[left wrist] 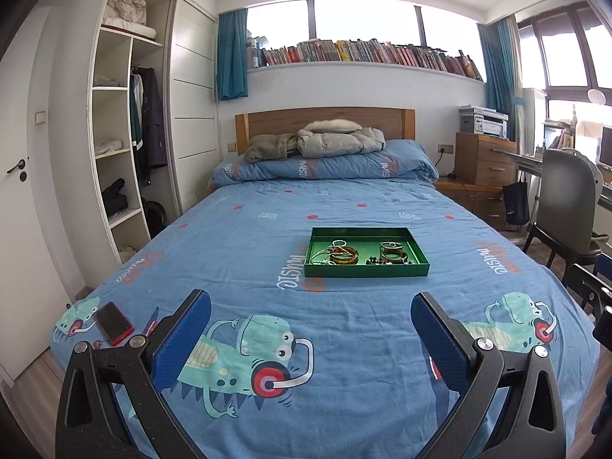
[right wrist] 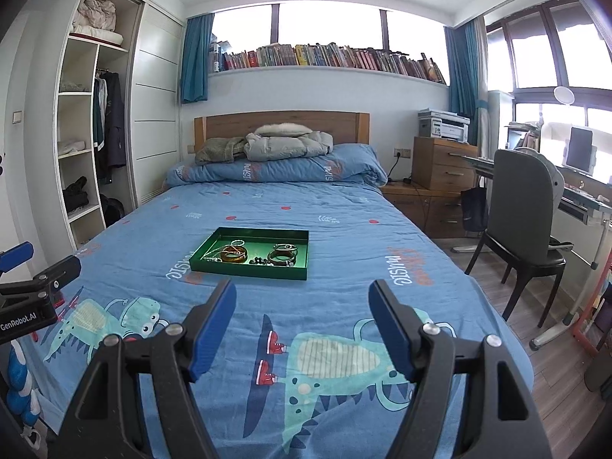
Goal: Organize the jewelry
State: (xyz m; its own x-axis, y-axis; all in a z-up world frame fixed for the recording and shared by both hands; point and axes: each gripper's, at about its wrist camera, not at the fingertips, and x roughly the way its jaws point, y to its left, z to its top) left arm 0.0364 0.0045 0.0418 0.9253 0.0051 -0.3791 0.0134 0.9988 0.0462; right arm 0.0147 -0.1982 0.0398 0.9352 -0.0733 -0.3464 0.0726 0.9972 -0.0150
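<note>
A red phone (left wrist: 114,323) lies at the bed's (left wrist: 237,252) left edge. The left gripper (left wrist: 310,319) and right gripper (right wrist: 302,300) both hover wide and empty above the blue cover. Ahead, mid-bed, the green tray (left wrist: 365,270) holds amber bangles (left wrist: 344,256) left and dark bangles (left wrist: 394,254) right.

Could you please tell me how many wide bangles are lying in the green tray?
2, as far as shows. An amber bangle lies left of centre in the tray; a darker brown one lies to its right. Thinner rings and chains overlap them, so another could be hidden.
</note>
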